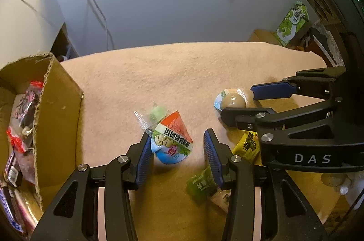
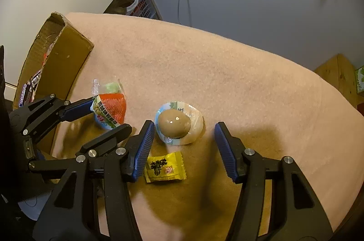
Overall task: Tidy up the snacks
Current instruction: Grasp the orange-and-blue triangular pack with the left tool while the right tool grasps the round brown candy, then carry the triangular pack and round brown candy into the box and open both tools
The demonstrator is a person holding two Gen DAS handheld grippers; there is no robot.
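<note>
A round sealed snack packet (image 1: pixel 171 143) with a red, green and blue label lies on the pink cloth. My left gripper (image 1: pixel 177 134) stands open around it: the left pad is at its edge, the right pad is apart from it. A brown braised egg in a clear round pack (image 2: pixel 178 124) lies further right. My right gripper (image 2: pixel 184 124) is open, its blue pads on either side of the egg pack without touching it. In the left wrist view the egg pack (image 1: pixel 234 99) sits between the right gripper's (image 1: pixel 237 102) fingers.
An open cardboard box (image 1: pixel 56 104) with several wrapped snacks inside stands at the left. A yellow candy (image 2: pixel 165 167) lies just below the egg pack. A green packet (image 1: pixel 201 184) lies under my left gripper's right finger. A green carton (image 1: pixel 292 22) stands beyond the cloth's far right edge.
</note>
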